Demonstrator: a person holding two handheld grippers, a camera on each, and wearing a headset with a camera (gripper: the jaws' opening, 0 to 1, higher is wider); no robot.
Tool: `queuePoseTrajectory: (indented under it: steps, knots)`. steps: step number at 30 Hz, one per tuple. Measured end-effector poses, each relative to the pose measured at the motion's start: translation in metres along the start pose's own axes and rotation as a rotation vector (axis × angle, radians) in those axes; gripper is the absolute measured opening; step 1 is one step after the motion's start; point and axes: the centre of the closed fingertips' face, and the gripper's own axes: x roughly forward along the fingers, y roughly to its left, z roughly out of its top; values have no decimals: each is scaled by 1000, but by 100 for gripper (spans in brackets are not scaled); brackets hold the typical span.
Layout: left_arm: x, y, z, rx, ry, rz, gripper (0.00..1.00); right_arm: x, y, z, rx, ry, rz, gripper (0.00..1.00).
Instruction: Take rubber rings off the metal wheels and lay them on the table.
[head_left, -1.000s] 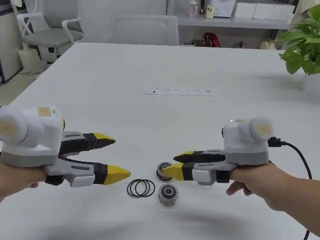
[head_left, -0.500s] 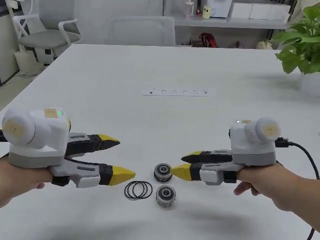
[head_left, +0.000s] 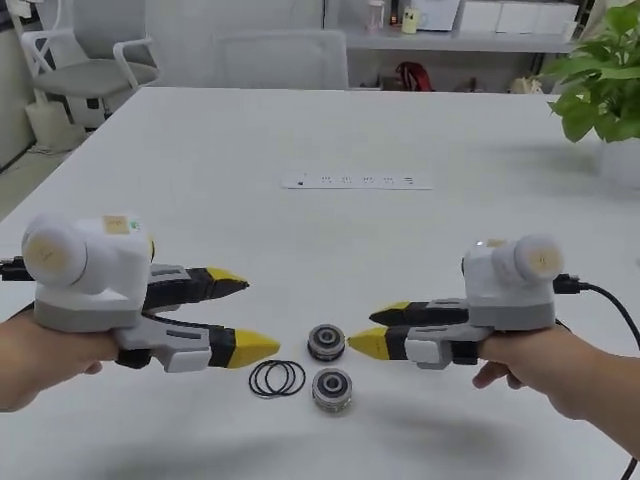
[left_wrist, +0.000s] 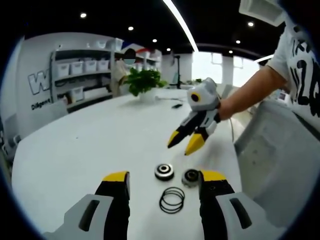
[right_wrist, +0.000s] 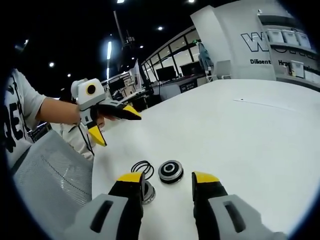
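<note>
Two small metal wheels lie near the table's front edge, one (head_left: 326, 341) behind the other (head_left: 332, 389). Three loose black rubber rings (head_left: 277, 378) lie overlapped just left of them. My left gripper (head_left: 245, 315) hovers open to the left of the rings, holding nothing. My right gripper (head_left: 365, 330) is open just right of the far wheel, a small gap away. In the left gripper view the wheels (left_wrist: 164, 171) (left_wrist: 191, 177) and rings (left_wrist: 172, 199) sit between the jaws of my left gripper (left_wrist: 165, 176). In the right gripper view one wheel (right_wrist: 170, 171) lies ahead of my right gripper (right_wrist: 168, 177), and the rings (right_wrist: 142, 168) lie beyond the left jaw.
A white power strip (head_left: 357, 181) lies flat at mid-table. A potted plant (head_left: 600, 85) stands at the far right corner. Office chairs (head_left: 95, 60) stand beyond the far left edge. A black cable (head_left: 612, 312) trails from the right gripper.
My right gripper has drawn back to the right, off the far wheel it was touching. My left gripper has crept slightly right toward the rings. Wheels and rings lie as before.
</note>
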Motion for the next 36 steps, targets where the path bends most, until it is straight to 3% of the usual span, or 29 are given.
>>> queuePoseTrajectory:
  steps: [13, 36]
  knots:
    - [10, 3, 5, 12, -7, -16, 55, -6, -8, 0, 0, -14, -31, 34]
    - [33, 7, -10, -3, 26, -46, 48, 11, -18, -13, -37, 23, -2, 28]
